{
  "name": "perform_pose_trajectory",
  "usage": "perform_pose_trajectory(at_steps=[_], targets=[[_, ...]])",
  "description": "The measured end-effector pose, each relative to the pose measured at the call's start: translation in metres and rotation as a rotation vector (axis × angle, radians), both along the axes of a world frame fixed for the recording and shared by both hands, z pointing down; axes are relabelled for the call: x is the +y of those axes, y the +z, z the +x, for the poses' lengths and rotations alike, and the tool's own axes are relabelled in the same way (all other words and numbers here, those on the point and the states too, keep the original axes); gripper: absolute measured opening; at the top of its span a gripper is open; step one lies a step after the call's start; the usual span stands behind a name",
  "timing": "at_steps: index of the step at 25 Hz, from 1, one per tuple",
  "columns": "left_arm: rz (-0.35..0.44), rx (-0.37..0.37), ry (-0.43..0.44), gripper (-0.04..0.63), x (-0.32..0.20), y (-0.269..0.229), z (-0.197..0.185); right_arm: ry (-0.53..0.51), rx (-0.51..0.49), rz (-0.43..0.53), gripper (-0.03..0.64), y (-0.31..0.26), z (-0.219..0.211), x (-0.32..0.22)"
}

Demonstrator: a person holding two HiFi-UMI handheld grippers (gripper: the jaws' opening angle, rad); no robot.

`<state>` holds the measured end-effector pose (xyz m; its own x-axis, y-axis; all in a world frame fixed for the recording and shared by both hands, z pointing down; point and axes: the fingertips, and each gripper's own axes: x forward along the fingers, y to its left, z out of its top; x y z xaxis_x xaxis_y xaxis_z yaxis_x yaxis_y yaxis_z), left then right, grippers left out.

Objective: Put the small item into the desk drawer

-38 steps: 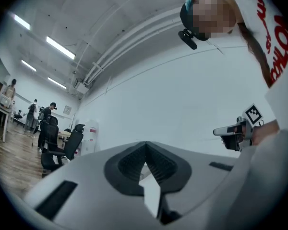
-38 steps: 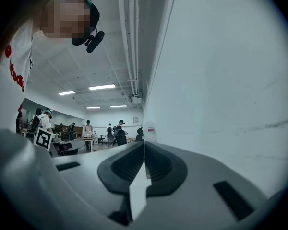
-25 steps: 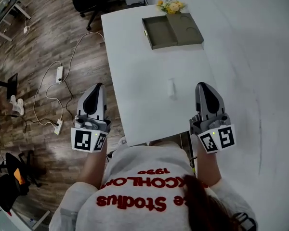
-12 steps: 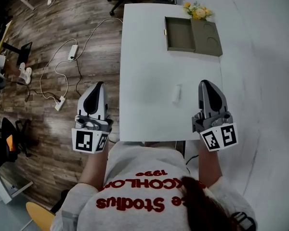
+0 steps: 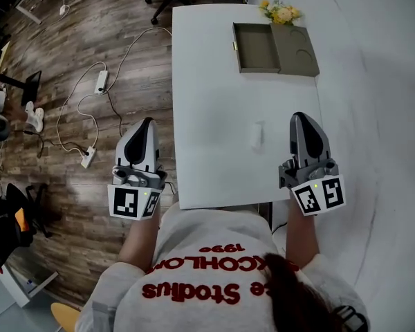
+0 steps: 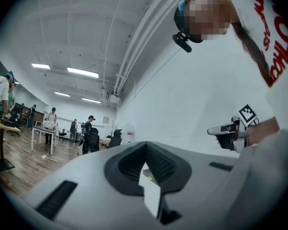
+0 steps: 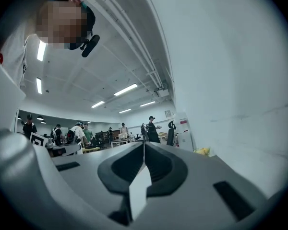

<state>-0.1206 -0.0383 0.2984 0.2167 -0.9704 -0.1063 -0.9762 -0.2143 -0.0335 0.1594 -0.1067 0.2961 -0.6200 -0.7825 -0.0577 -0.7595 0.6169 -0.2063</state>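
Small item [image 5: 257, 135]: pale, lying on the white desk [image 5: 207, 81] toward its near edge, well apart from the open olive drawer [image 5: 256, 47] at 12 o'clock and from the yellow flowers [image 5: 280, 11] just beyond that. Right gripper [image 5: 301, 116]: jaws pressed together on nothing, over the desk's near right corner, at 3 o'clock of the small item and not touching it. Left gripper [image 5: 146, 122]: jaws likewise closed and empty, off the desk's left edge at 9 o'clock, above the wooden floor [image 5: 76, 47] with its power strip [image 5: 100, 81].

Head view looks steeply down onto the desk [image 5: 214, 81]; both gripper views face forward, roughly level.
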Motion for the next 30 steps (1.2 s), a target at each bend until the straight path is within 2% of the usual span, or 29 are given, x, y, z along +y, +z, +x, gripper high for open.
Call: perform_pose_trajectory(at_steps=[8, 15, 24, 28, 30], targets=[[-0.018, 0.048, 0.087, 0.006, -0.038, 0.010, -0.016, 0.083, 0.034, -0.021, 0.008, 0.008, -0.015, -0.015], [-0.034, 0.045, 0.123, 0.006, -0.064, 0.021, -0.023, 0.109, 0.084, -0.080, 0.009, 0.031, -0.017, -0.025], [-0.130, 0.045, 0.148, 0.006, -0.084, 0.064, -0.016, 0.124, 0.123, -0.248, 0.014, 0.098, -0.013, -0.043], [-0.184, 0.070, 0.155, 0.006, -0.088, 0.086, -0.013, 0.145, 0.154, -0.349, 0.074, 0.139, -0.012, -0.050], [-0.198, 0.074, 0.162, 0.006, -0.090, 0.092, -0.011, 0.149, 0.164, -0.400, 0.080, 0.162, -0.010, -0.050]])
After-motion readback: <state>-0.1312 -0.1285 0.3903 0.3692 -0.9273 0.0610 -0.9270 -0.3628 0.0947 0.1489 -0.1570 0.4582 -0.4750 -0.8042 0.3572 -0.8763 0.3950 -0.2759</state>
